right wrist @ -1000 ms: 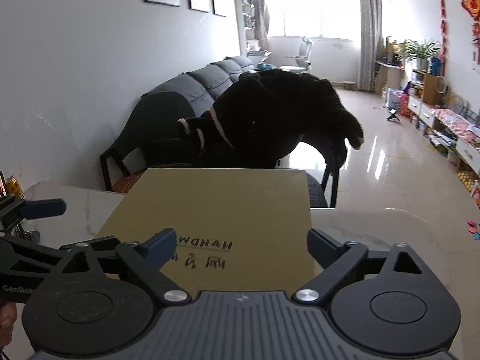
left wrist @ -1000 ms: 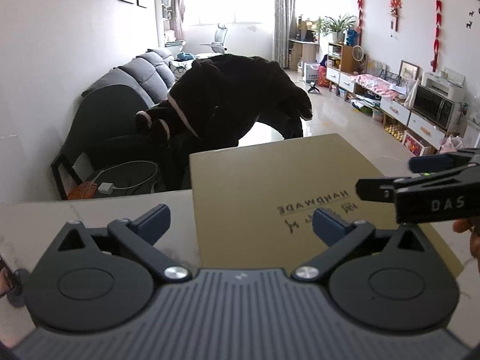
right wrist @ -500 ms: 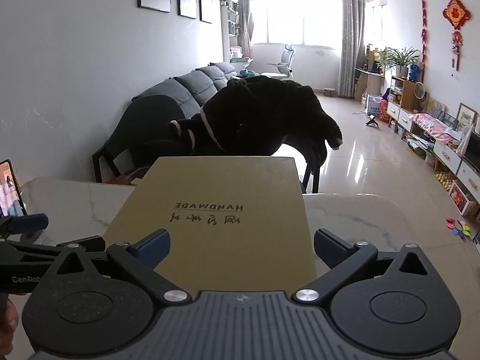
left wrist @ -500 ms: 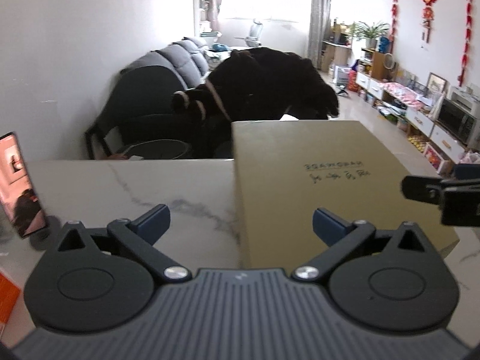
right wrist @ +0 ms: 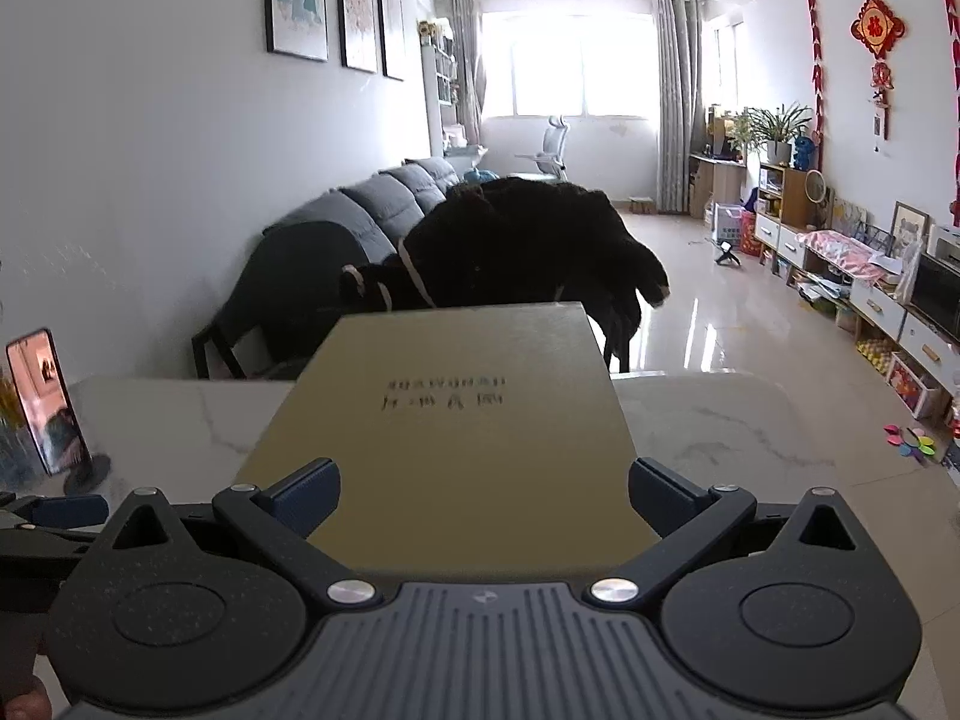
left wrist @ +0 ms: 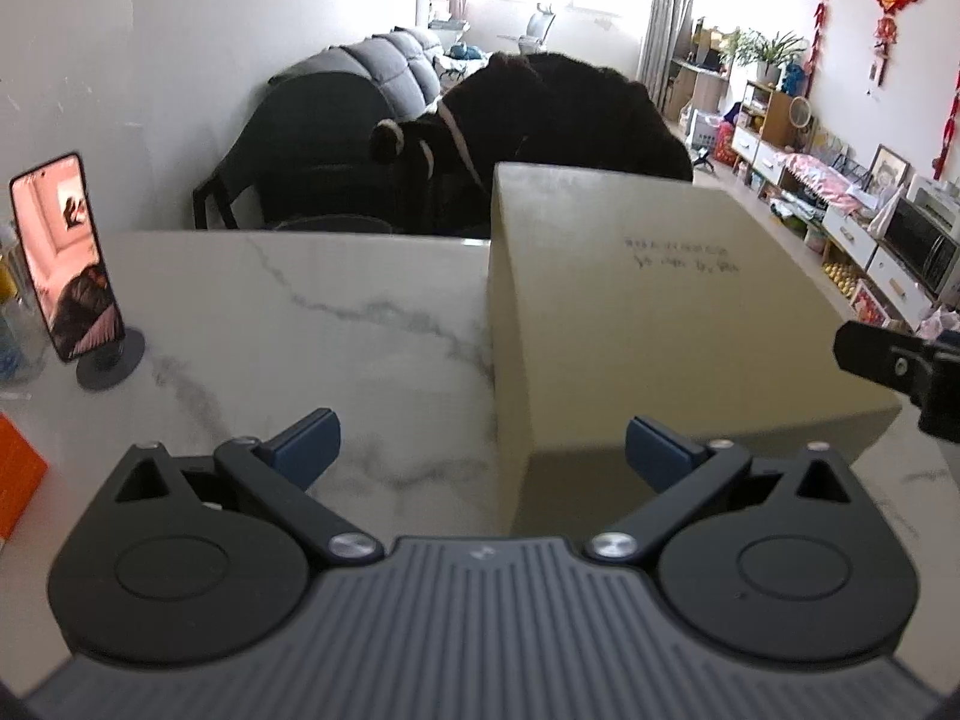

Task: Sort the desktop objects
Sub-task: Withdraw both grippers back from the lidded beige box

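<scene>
- A tan box (right wrist: 456, 420) with dark lettering on its lid lies flat on the white marbled counter (left wrist: 288, 324), reaching to the counter's far edge.
- The right gripper (right wrist: 483, 495) sits at the box's near end, jaws spread wide, both blue pads over the lid and gripping nothing.
- The left gripper (left wrist: 483, 444) is by the box's near left corner, jaws also wide open and empty; one pad is over bare counter, the other over the lid.
- The left view alone shows the box's left wall, an orange object (left wrist: 18, 474) at the left edge, and the right gripper's tip.
- Both views catch a phone (left wrist: 66, 258) lit on a round stand.
- Only the right view shows framed pictures (right wrist: 297, 0) above the grey sofa (right wrist: 384, 198).
</scene>
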`<action>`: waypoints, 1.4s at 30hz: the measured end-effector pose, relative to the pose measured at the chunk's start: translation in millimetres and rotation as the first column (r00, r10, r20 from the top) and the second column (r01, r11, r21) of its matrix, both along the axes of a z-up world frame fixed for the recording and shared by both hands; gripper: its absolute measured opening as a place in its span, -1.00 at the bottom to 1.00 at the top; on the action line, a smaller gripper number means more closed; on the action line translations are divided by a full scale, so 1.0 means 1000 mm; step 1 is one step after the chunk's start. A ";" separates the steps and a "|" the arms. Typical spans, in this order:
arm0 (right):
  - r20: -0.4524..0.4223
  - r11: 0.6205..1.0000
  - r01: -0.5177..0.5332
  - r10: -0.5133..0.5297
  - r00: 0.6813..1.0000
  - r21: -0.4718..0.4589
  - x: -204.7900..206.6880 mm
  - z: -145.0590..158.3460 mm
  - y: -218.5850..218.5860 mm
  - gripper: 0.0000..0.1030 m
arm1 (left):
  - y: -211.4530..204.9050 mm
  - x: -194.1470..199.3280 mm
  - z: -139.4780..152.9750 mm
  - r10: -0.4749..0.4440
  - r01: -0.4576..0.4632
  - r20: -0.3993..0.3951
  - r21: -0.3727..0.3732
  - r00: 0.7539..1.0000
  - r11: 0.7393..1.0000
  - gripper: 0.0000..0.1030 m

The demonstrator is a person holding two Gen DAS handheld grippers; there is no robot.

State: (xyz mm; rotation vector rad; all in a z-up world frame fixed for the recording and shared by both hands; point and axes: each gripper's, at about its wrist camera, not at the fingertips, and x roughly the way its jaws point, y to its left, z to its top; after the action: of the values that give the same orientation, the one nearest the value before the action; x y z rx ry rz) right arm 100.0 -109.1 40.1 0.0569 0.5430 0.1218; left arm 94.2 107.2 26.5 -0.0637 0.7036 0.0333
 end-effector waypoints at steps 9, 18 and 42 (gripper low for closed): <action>0.044 0.999 0.051 -0.051 0.998 -0.001 -0.036 -0.010 0.001 1.00 | 0.000 -0.026 -0.010 0.065 -0.065 -0.013 0.013 0.998 0.998 1.00; 0.063 0.994 0.093 -0.097 0.993 0.063 -0.071 -0.016 -0.001 1.00 | -0.007 -0.047 -0.017 0.084 -0.083 -0.012 0.024 0.996 0.996 1.00; 0.089 0.985 0.153 -0.159 0.983 0.074 -0.095 -0.016 0.010 1.00 | 0.001 -0.077 -0.003 0.158 -0.166 0.077 0.116 0.984 0.979 1.00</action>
State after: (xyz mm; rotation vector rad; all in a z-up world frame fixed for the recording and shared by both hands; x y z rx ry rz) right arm 4.7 -99.2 23.7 0.1582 0.4377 -0.0102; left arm 17.4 108.3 23.2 -0.0051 0.6259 0.2296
